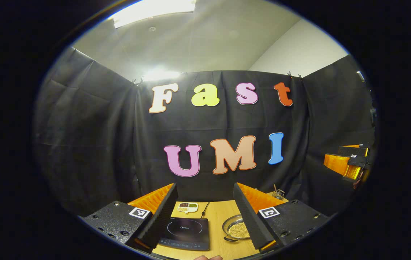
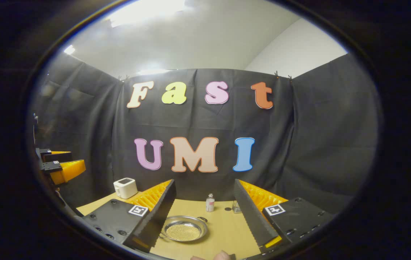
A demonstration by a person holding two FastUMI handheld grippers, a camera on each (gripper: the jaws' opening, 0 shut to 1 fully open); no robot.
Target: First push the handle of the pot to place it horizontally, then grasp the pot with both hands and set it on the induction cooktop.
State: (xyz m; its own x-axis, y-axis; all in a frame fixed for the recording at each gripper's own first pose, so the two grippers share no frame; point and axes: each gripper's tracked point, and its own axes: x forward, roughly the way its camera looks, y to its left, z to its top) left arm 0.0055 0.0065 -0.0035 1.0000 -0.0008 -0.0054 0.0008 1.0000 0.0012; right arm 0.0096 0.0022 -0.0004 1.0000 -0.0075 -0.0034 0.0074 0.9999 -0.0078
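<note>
The left gripper [image 1: 205, 213] is held above the wooden table [image 1: 220, 220] with its fingers spread wide apart and nothing between them. Between those fingers, down on the table, the induction cooktop [image 1: 185, 233] is seen, and just to its right the pot [image 1: 236, 228], partly hidden behind the right-hand finger. A small divided dish [image 1: 187, 207] lies beyond the cooktop, near the cloth wall, and a small glass [image 1: 278, 194] stands toward the far right corner.

The right gripper [image 2: 205, 213] is likewise held above the table with its fingers wide apart and empty. The pot [image 2: 185, 228] is seen below it, close to the left-hand finger; a small loop at its far rim may be a handle, though this is too small to be told. A white toaster [image 2: 125, 187], a small bottle [image 2: 210, 202] and a small jar [image 2: 236, 206] stand farther back.
</note>
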